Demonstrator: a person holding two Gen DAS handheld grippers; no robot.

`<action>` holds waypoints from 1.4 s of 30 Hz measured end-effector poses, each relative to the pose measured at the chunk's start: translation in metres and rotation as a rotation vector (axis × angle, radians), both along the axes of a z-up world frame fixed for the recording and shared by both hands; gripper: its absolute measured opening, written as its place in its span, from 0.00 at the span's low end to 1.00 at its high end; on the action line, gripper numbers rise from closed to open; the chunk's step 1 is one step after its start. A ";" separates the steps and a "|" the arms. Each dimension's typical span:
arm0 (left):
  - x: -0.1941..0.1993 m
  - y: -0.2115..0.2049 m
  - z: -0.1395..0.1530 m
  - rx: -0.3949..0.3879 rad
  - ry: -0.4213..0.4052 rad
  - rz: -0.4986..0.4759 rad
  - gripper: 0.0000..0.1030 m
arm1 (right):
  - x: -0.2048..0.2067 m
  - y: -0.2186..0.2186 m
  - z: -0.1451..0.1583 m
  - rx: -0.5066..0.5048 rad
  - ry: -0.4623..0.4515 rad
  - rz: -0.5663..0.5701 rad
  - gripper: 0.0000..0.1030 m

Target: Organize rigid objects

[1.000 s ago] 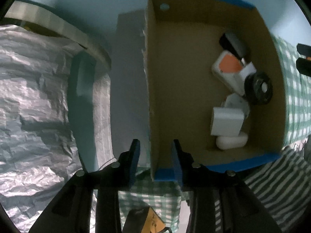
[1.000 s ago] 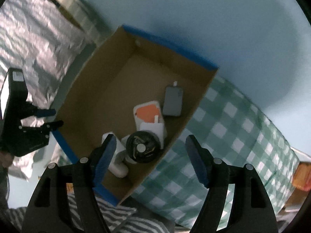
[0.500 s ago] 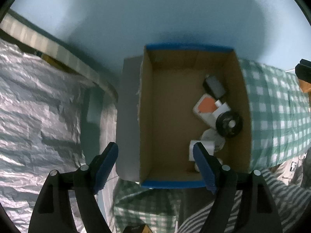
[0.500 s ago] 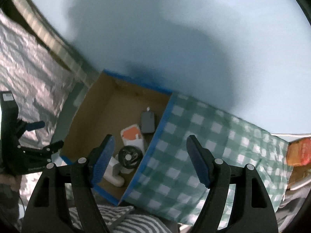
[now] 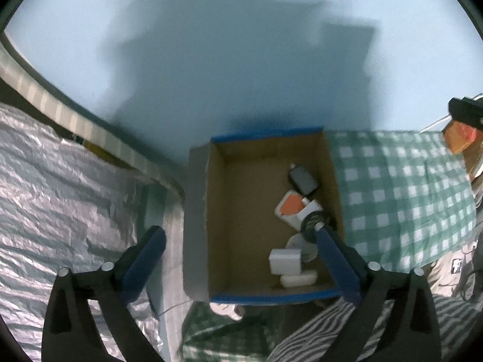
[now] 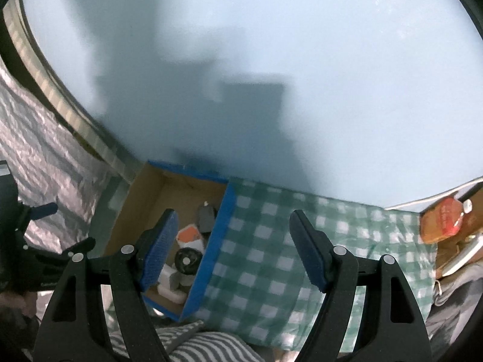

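Observation:
A brown cardboard box (image 5: 250, 187) with blue-taped rims sits at the left end of a green checked cloth (image 5: 401, 199). Inside lie a dark grey block (image 5: 303, 179), a white and orange piece (image 5: 291, 206), a black wheel (image 5: 312, 221), a white cube (image 5: 285, 261) and a white rounded piece (image 5: 297, 279). My left gripper (image 5: 241, 259) is open and empty, high above the box. My right gripper (image 6: 232, 250) is open and empty, above the box's right rim (image 6: 217, 241) and the cloth (image 6: 302, 232).
Crinkled silver foil (image 5: 60, 199) covers the left side. A pale blue wall (image 5: 241, 45) rises behind the box. An orange packet (image 6: 442, 218) lies at the far right. Striped grey fabric (image 6: 196, 344) is at the near edge.
My left gripper let go of the box's near rim, opened wide and rose away. My right gripper also rose and drew back to the right, so the box looks smaller in both views.

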State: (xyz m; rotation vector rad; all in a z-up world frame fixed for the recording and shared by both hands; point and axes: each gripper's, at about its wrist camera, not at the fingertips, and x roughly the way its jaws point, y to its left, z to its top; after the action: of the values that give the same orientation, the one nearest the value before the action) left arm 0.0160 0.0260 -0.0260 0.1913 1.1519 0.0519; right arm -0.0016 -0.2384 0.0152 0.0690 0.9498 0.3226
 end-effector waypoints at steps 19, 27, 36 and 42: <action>-0.008 -0.027 0.006 0.016 0.007 0.003 0.99 | -0.023 -0.023 0.014 0.012 -0.043 -0.074 0.74; -0.010 -0.031 0.009 0.020 0.004 0.000 0.99 | -0.024 -0.023 0.013 0.009 -0.031 -0.072 0.74; -0.011 -0.037 0.010 0.022 0.010 -0.005 0.99 | -0.027 -0.025 0.011 0.014 -0.028 -0.065 0.74; -0.014 -0.041 0.011 0.026 0.008 -0.006 0.99 | -0.027 -0.026 0.011 0.015 -0.029 -0.058 0.74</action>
State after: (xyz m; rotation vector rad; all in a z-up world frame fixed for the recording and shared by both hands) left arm 0.0023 -0.0151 -0.0151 0.2180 1.1590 0.0612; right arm -0.0287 -0.2641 0.0264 0.1054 0.9152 0.2761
